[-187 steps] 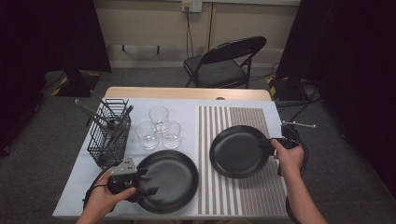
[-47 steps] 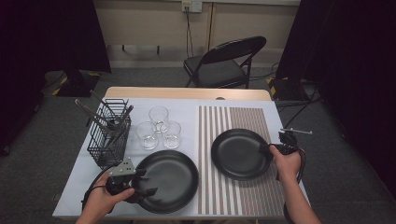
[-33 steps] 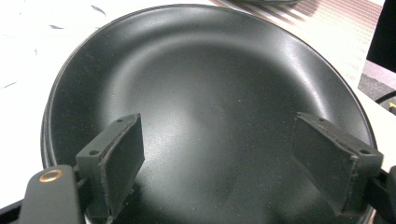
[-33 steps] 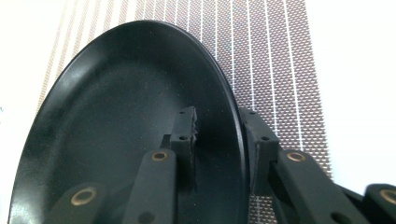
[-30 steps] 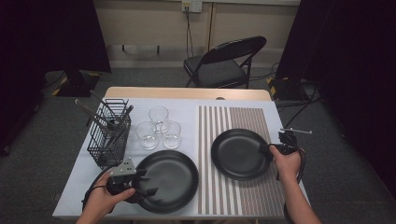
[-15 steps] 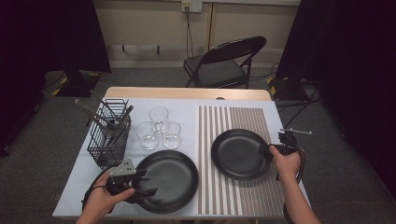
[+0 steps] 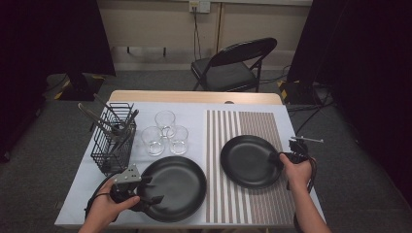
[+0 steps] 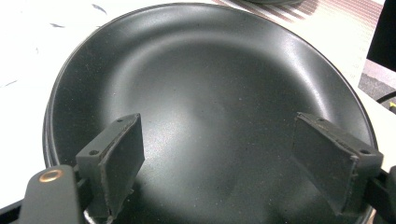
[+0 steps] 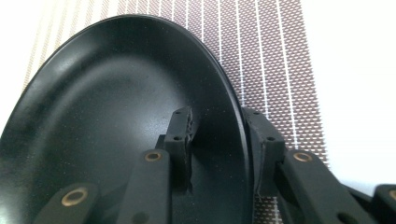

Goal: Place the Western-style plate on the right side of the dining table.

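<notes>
Straddling plate (image 9: pixel 116 116) rim, right tool (image 9: pixel 217 128) opening, contact unclear; left tool (image 8: pixel 233 154) spread.

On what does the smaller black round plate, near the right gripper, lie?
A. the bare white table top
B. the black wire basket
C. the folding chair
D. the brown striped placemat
D: the smaller black round plate lies on the brown striped placemat.

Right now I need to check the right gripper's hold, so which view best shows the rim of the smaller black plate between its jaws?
The right gripper view: the smaller black plate has its rim between the right gripper jaws, which have just been opening. The high view shows that plate whole on the striped mat, the contact tiny.
</notes>
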Motion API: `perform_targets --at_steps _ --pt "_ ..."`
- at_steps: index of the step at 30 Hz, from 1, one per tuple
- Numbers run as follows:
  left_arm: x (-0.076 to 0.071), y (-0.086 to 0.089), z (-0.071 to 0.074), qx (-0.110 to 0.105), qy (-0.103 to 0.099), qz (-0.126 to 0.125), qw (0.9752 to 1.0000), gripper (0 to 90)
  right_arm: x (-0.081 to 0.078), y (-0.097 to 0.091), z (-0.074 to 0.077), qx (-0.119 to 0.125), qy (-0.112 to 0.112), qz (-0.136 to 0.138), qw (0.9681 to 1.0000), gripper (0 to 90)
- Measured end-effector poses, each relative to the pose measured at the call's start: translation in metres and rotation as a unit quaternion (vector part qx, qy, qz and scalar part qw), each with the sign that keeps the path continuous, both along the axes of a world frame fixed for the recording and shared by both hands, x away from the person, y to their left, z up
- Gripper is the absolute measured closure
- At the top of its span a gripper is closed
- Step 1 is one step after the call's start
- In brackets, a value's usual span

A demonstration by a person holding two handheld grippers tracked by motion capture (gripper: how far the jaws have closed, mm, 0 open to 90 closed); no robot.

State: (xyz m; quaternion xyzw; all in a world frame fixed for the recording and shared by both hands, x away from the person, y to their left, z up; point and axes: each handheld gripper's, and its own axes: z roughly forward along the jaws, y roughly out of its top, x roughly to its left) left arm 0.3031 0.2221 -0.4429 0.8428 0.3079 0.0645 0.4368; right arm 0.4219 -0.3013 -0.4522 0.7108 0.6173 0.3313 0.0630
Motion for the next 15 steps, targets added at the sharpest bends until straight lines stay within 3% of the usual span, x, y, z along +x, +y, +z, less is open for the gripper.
perform_targets --at_steps 8,10,15 --pt "0.0 0.0 0.0 0.001 0.001 0.0 1.0 16.9 0.0 0.0 0.001 -0.009 -0.005 0.004 0.9999 62.5" --pt "-0.001 0.0 0.0 0.001 0.0 -0.001 1.0 16.9 0.0 0.0 0.004 -0.019 -0.023 0.005 0.9995 60.3" --pt "-0.001 0.0 0.001 -0.003 -0.001 0.0 1.0 16.9 0.0 -0.001 0.014 -0.028 -0.033 0.014 0.999 58.0"
